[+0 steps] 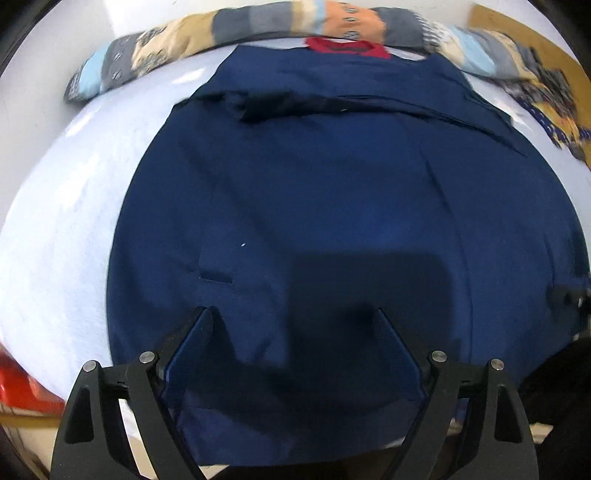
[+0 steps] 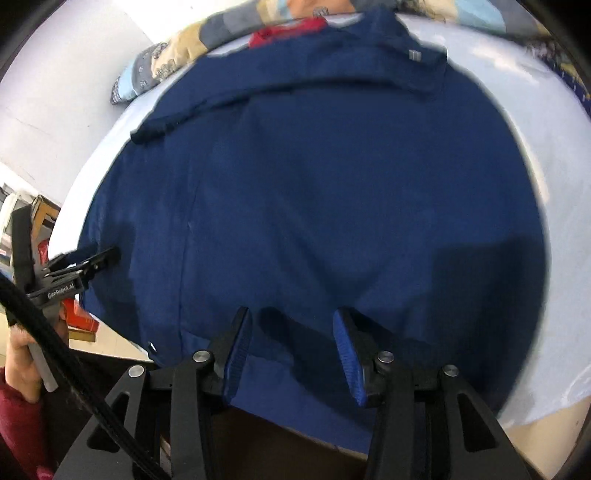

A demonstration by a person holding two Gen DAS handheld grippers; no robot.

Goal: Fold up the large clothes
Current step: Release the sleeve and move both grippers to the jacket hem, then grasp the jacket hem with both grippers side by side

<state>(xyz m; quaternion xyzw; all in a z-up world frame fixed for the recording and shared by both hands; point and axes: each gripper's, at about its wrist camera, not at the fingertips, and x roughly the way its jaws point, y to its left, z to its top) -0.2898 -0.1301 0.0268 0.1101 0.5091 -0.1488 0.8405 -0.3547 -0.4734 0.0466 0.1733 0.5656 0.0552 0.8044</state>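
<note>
A large navy blue garment (image 1: 332, 192) lies spread flat on a pale bed sheet (image 1: 62, 221), with a sleeve folded across its upper part (image 1: 332, 103) and a red collar lining (image 1: 347, 46) at the far end. It also fills the right wrist view (image 2: 332, 184). My left gripper (image 1: 293, 314) is open and empty, hovering over the garment's near hem. My right gripper (image 2: 291, 317) is open and empty above the near hem. The left gripper also shows at the left edge of the right wrist view (image 2: 85, 262).
A patchwork quilt (image 1: 258, 22) is bunched along the far edge of the bed. A patterned yellow-and-blue cloth (image 1: 546, 99) lies at the far right. Red boxes (image 2: 79, 317) stand on the floor left of the bed. A white wall (image 2: 66, 92) is at the left.
</note>
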